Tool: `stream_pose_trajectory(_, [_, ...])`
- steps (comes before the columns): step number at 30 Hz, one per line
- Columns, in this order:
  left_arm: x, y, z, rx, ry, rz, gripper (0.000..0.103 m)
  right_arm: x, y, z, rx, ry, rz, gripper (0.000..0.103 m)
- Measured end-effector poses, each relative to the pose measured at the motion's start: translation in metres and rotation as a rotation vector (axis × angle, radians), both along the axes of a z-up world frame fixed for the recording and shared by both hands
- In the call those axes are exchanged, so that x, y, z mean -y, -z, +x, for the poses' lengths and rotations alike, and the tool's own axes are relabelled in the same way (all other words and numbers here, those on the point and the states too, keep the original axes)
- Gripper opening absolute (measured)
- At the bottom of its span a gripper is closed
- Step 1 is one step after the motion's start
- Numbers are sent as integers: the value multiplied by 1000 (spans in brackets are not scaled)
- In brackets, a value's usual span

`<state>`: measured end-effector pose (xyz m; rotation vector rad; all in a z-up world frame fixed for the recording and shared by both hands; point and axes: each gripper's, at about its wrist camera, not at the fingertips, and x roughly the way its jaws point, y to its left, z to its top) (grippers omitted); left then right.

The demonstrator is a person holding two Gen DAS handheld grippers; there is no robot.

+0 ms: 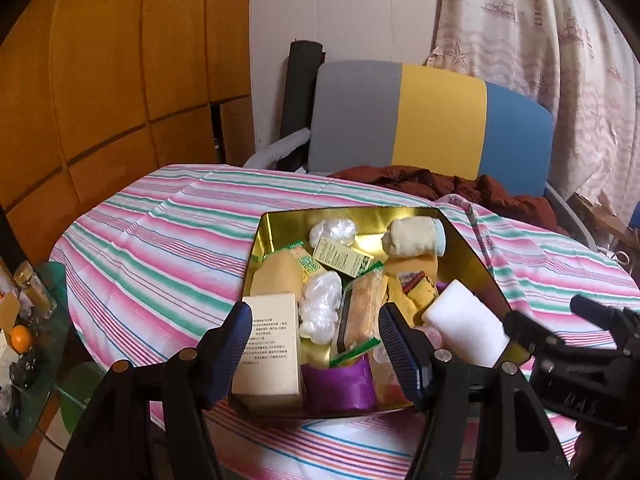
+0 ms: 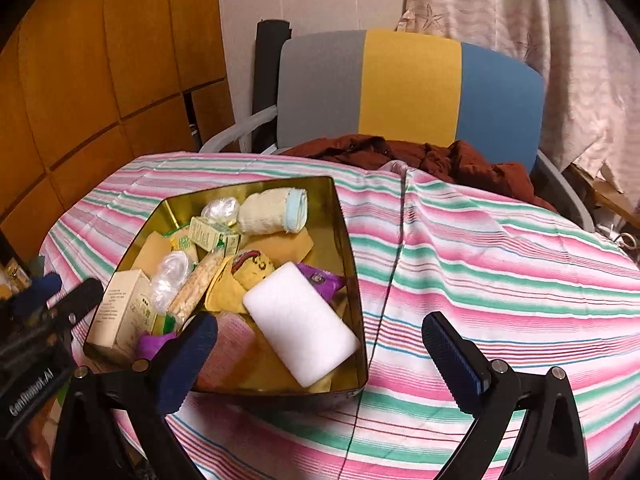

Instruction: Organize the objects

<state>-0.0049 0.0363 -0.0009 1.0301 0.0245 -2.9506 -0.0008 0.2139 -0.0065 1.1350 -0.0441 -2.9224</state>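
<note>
Hovering nearest the cameras, both tools are spread wide w/ nothing between the pads. Left tool [image 1: 314,350] hangs over the near end of the gold tin [image 1: 468,248], its blue pads [image 1: 236,344] framing the contents from above. Right tool [image 2: 320,354] sits at the tin's near right corner; one finger is over the tin's near edge, the other over bare striped cloth [image 2: 500,264] on the tabletop.

Inside the tin, near end: a cream box [image 1: 270,350] w/ printed text stands at the near left, a purple wrapper [image 1: 338,384] next to it, and a white foam block [image 2: 300,322] lies flat along the right side, touching the wall. Mid-tin: a long snack bar in clear wrap [image 1: 360,310], a wad of clear plastic [image 1: 320,306], and a yellow pouch w/ dark print [image 2: 250,266]. Far end: a small green-and-cream carton [image 1: 342,258], another plastic wad [image 1: 334,230], and a rolled cream cloth w/ pale blue edge [image 2: 274,210] at the far right corner.

Beyond the tabletop: a dark red garment [image 2: 420,156] heaped on a chair w/ grey, yellow and blue back [image 2: 408,84]. Behind that, a curtain w/ starfish print [image 1: 532,40] and wood panels [image 1: 100,60] to the left.
</note>
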Motion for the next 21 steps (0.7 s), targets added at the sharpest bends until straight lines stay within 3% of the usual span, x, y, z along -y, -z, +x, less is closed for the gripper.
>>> stream_pose_trajectory(10, [4, 10, -4, 60, 23, 67, 59, 5, 2, 1, -15, -2, 29, 103])
stream_pose_trajectory(21, [13, 4, -5, 7, -11, 55, 51, 11, 8, -4, 6, -9, 37, 103])
